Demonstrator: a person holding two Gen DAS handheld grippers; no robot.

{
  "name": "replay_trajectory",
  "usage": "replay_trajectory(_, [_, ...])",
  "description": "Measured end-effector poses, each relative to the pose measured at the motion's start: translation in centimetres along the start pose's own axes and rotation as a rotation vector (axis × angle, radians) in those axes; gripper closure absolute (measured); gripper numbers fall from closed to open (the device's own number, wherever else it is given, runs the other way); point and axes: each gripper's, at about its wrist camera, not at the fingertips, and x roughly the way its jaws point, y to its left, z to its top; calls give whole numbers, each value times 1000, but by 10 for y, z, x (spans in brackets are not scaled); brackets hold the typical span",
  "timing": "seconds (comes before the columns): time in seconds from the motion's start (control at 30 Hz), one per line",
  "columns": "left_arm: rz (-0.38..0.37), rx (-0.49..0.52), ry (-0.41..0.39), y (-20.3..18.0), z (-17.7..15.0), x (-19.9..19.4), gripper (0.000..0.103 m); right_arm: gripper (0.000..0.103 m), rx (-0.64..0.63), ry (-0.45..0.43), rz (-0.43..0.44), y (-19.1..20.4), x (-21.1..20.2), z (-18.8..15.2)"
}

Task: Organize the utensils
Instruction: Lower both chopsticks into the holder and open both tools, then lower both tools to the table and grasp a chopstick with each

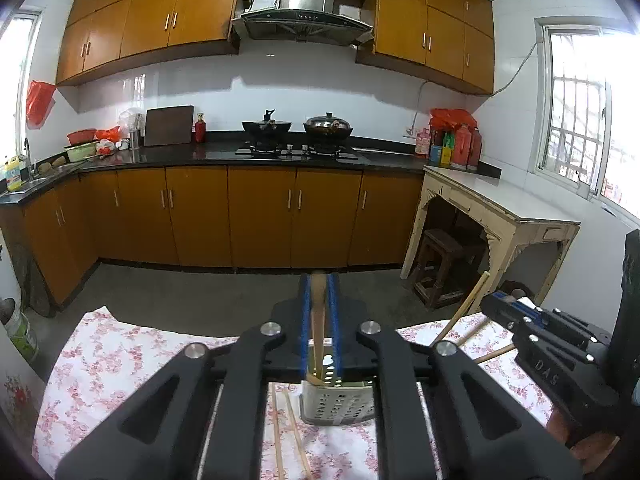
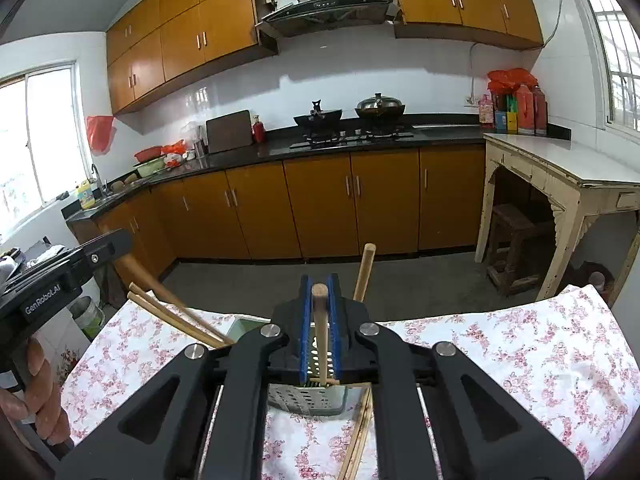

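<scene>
A perforated metal utensil holder (image 1: 338,404) stands on the floral tablecloth, just under both grippers; it also shows in the right wrist view (image 2: 308,400). My left gripper (image 1: 319,312) is shut on a wooden stick (image 1: 319,320) whose lower end dips into the holder. My right gripper (image 2: 320,316) is shut on another wooden stick (image 2: 320,320) that stands upright over the holder. A second wooden handle (image 2: 365,272) rises just behind it. Loose chopsticks (image 1: 286,436) lie on the cloth by the holder, and more chopsticks (image 2: 358,436) show in the right wrist view.
The cloth-covered table (image 2: 500,356) ends at a grey floor. The right gripper's body (image 1: 560,360) sits close on the left view's right side; the left gripper's body (image 2: 52,284) is on the right view's left. A cream side table (image 2: 560,176) stands right, with a wooden stool beneath.
</scene>
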Motion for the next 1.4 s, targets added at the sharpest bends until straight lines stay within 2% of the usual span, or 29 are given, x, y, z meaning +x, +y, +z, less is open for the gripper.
replay_trajectory(0.2, [14, -17, -26, 8, 4, -18, 81, 93, -3, -38, -8, 1, -17, 7])
replay_trajectory(0.4, [34, -19, -56, 18, -6, -57, 74, 93, -17, -104, -17, -6, -65, 3])
replay_trajectory(0.5, [50, -17, -58, 29, -28, -81, 71, 92, -21, -110, -29, -15, -90, -17])
replay_trajectory(0.6, [73, -9, -49, 38, -55, -95, 67, 92, -21, -65, -58, -25, -99, -49])
replay_trajectory(0.67, [102, -6, -20, 46, -81, -96, 64, 92, -14, -12, -76, -31, -93, -72])
replay_trajectory(0.8, [150, 10, 102, 56, -140, -72, 63, 92, 37, 149, -80, -40, -51, -124])
replay_trajectory(0.97, [161, -50, 234, 72, -193, -37, 63, 92, 69, 294, -46, -32, 2, -173])
replay_trajectory(1.13, [145, -83, 318, 79, -220, -16, 63, 92, 94, 397, -27, -23, 41, -199])
replay_trajectory(1.4, [127, -79, 349, 74, -230, -4, 63, 92, 77, 437, -70, -24, 64, -212])
